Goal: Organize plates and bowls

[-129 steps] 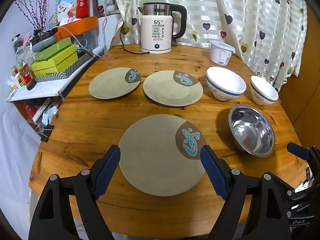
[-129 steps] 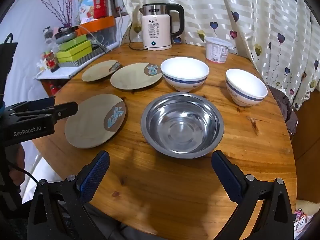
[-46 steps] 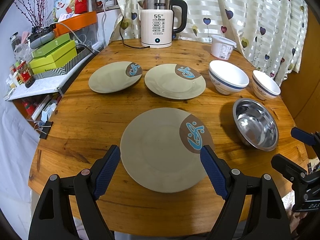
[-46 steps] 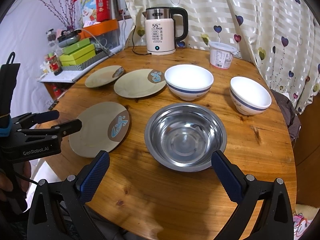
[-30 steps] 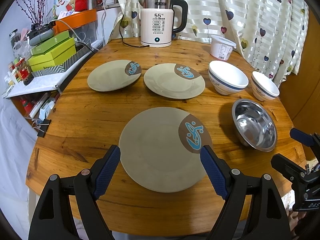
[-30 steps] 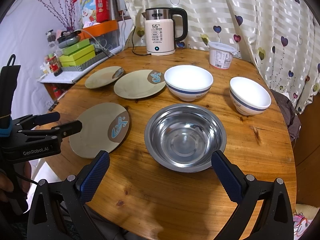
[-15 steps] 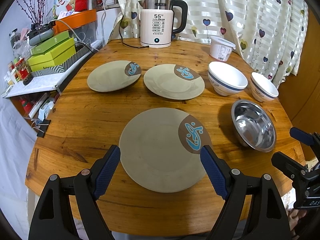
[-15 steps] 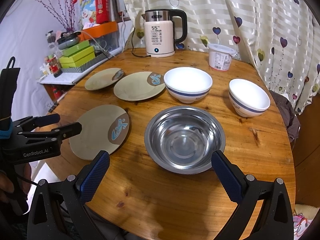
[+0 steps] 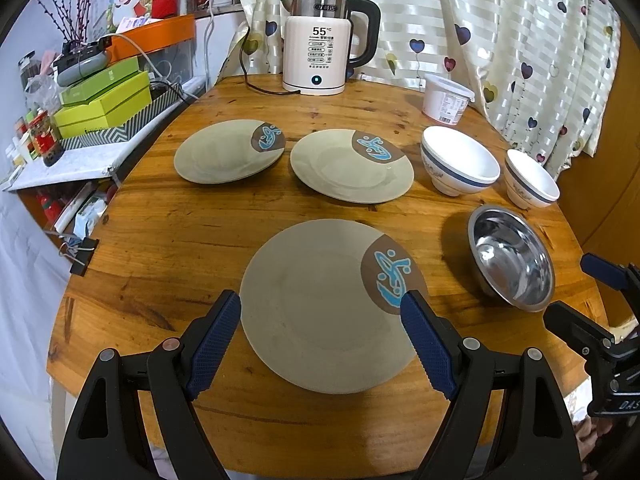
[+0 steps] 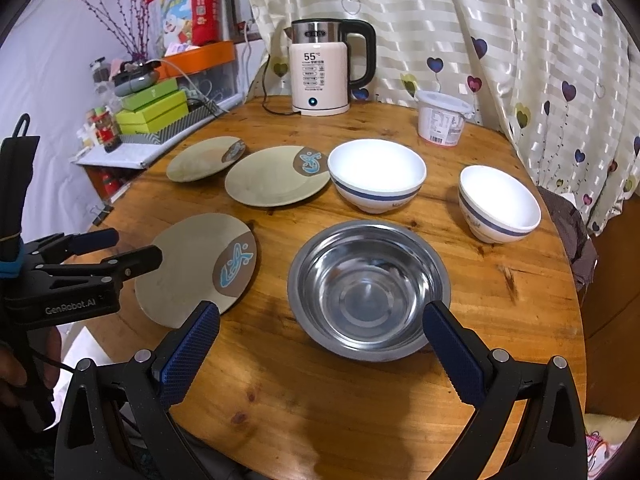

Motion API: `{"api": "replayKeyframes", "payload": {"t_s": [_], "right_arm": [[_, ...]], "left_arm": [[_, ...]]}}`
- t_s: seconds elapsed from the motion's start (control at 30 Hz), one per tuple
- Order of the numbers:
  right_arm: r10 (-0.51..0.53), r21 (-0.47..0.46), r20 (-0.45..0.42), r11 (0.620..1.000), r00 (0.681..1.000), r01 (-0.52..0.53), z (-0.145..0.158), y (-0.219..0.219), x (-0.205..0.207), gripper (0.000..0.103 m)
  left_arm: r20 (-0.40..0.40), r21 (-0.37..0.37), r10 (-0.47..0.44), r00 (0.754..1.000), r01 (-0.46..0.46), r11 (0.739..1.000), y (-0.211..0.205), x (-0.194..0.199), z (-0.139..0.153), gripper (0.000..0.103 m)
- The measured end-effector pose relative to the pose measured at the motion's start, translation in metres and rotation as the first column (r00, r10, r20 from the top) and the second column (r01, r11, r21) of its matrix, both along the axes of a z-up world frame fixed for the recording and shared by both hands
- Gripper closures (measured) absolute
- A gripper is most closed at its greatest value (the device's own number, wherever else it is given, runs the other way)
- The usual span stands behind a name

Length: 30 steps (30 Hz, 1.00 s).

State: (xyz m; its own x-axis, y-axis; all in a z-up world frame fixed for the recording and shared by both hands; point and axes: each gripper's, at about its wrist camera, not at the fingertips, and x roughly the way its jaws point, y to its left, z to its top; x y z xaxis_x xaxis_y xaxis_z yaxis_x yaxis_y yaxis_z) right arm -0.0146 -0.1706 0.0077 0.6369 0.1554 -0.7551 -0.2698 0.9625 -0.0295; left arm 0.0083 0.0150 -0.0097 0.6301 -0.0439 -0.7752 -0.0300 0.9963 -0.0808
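Two grippers, both spread wide with nothing held, hovered over the near edge of the round wooden table. Little had changed versus half a second ago: same layout, only a slight camera drift, nothing touched or moved.

Left gripper straddled the nearest plate from above, with its ribbed blue fingers off the rim on either side. That plate was flat, matte beige, with a brown patch carrying a blue fish motif at its right edge. Right gripper framed the steel bowl, which was round, polished, reflective inside and standing upright just right of the near plate, not touching it. A hand showed at the left edge of the right wrist view, holding the left gripper's handle.

Further back stood a row: small beige plate at left, a larger plate beside it, then a large white bowl with a blue band, and a smaller matching bowl at far right. The larger plate's rim sat very near the large white bowl; I couldn't tell whether they touched.

At the far edge were a cream kettle with a steel top, a black handle and "55" on its display, and a lidded white plastic tub to its right. Behind them hung a striped curtain with heart prints. Stacked green boxes sat on a side shelf at left.
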Motion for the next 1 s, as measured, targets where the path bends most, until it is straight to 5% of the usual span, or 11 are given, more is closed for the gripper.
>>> {"api": "replayKeyframes", "payload": {"t_s": [1.0], "right_arm": [[0.105, 0.02, -0.011, 0.994, 0.994, -0.105, 0.012, 0.058, 0.054, 0.003]], "left_arm": [[0.021, -0.076, 0.134, 0.991, -0.132, 0.988, 0.086, 0.025, -0.002, 0.021]]}}
